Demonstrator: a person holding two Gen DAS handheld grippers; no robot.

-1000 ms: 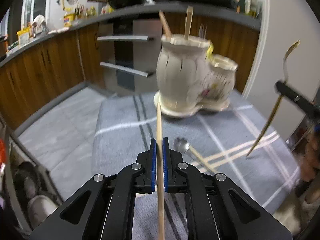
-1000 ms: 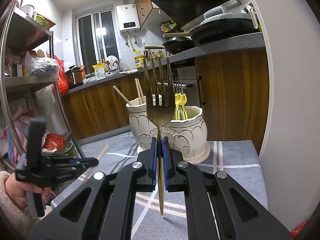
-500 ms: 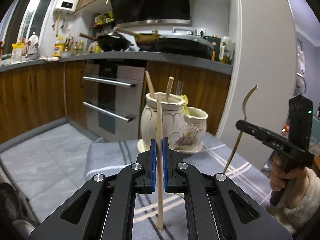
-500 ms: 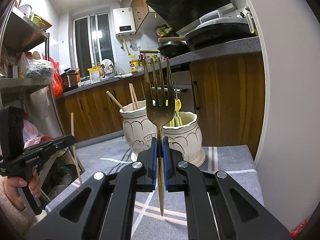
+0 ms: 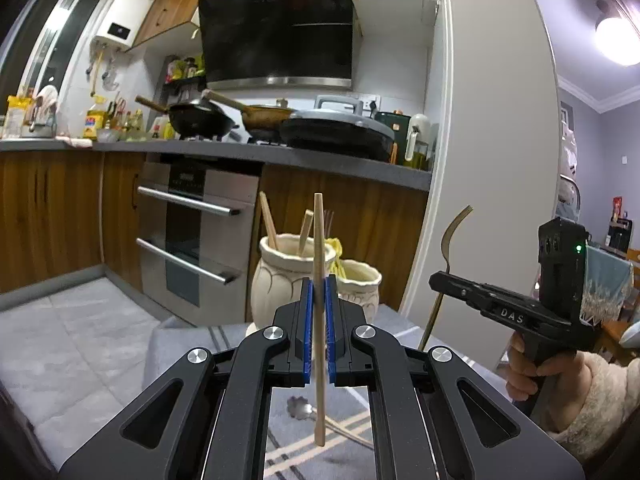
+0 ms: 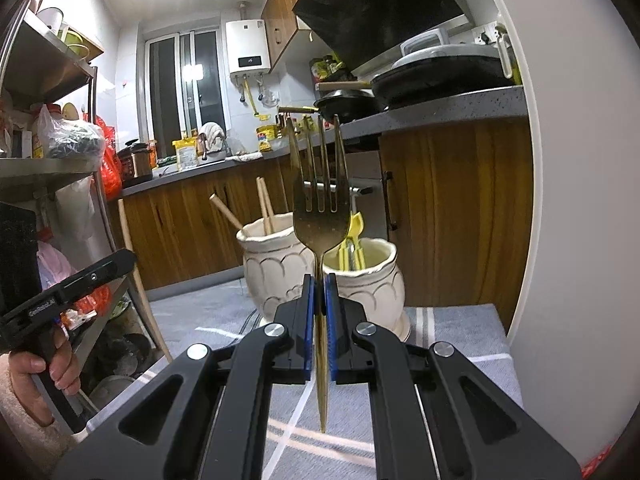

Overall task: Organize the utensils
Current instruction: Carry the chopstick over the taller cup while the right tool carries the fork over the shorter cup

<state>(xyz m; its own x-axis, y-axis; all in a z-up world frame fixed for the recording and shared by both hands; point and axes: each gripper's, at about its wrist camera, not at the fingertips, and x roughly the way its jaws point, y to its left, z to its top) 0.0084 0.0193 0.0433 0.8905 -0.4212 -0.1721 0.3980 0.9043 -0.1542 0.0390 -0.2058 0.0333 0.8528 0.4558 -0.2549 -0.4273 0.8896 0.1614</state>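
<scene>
My left gripper (image 5: 319,280) is shut on a wooden chopstick (image 5: 319,240) that stands upright, in front of the cream ceramic holder (image 5: 280,280) with its two joined pots. My right gripper (image 6: 319,280) is shut on a gold fork (image 6: 319,208), tines up, just short of the same holder (image 6: 372,284). The left pot (image 6: 276,268) holds wooden chopsticks; the right pot holds yellow-handled utensils (image 6: 352,240). From the left wrist view the right gripper (image 5: 434,280) shows at the right with the fork (image 5: 450,240). In the right wrist view the left gripper (image 6: 130,258) with its chopstick (image 6: 128,236) is at the left.
The holder stands on a grey cloth with pale stripes (image 6: 452,332). A spoon (image 5: 304,410) lies on the cloth near me. Wooden cabinets and an oven (image 5: 192,232) lie behind, a white wall (image 5: 492,200) at the right, a metal shelf rack (image 6: 48,160) at the left.
My left gripper has risen and tilted up, so the view went from the cloth to the counter and hood. The chopstick stayed clamped. The right gripper barely moved.
</scene>
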